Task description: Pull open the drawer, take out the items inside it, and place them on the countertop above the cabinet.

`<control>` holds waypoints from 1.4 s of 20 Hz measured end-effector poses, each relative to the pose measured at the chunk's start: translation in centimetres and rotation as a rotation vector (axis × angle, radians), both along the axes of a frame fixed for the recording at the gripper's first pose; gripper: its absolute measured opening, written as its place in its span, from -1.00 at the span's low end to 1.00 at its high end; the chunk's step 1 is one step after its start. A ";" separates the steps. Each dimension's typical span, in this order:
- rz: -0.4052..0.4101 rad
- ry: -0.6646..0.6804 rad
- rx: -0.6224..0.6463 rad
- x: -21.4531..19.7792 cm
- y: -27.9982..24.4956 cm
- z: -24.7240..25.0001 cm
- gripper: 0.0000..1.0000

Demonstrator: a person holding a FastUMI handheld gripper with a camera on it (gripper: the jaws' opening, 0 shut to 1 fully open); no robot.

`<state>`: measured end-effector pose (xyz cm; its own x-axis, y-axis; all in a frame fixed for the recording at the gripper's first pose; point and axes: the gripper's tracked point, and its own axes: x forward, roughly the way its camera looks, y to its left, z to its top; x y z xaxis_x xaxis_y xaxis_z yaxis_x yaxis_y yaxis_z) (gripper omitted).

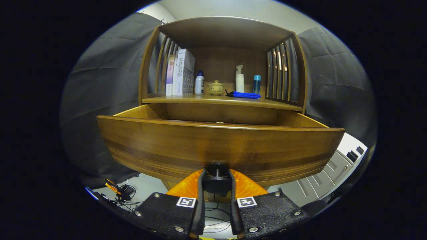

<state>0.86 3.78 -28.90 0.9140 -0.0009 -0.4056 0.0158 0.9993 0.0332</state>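
**Gripper clamped on the knob of an open drawer**

The gripper [217, 180] has its two fingers pressed against either side of one dark round knob [217, 176] at the lower middle of the drawer [220, 146] front, each finger carrying one square black-and-white marker. The drawer is pulled out toward the camera; its front is a wide panel of glossy brown wood with banded grain and fine grooves along the bottom. What lies inside is hidden behind that panel.

Beyond the fingers, the wooden countertop [186, 99] of the cabinet holds a row of things under a curved wooden roof with slatted sides. From one end: two upright books [180, 73], their spine writing too small to read; one small white bottle with a blue cap [199, 83]; one squat yellow lidded pot [216, 87]; one blue cloth [245, 95] lying flat; one white pump bottle [239, 79]; one slim blue bottle [257, 84].

Below the drawer, a tangle of cables [125, 195] lies on the pale floor.
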 end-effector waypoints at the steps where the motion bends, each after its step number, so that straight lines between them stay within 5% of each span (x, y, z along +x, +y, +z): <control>1: -0.002 0.003 0.004 -0.6 -0.1 0.1 -0.38; 9: 0.014 0.030 -0.012 -3.4 0.7 -0.1 -0.37; 11: 0.034 0.046 -0.004 -3.7 0.8 -0.3 -0.24; 16: 0.128 0.005 0.038 -5.8 1.8 3.1 0.94; 22: 0.075 -0.108 0.012 -3.6 0.1 11.8 0.91; 28: -0.040 0.022 0.000 3.0 -1.3 12.6 0.92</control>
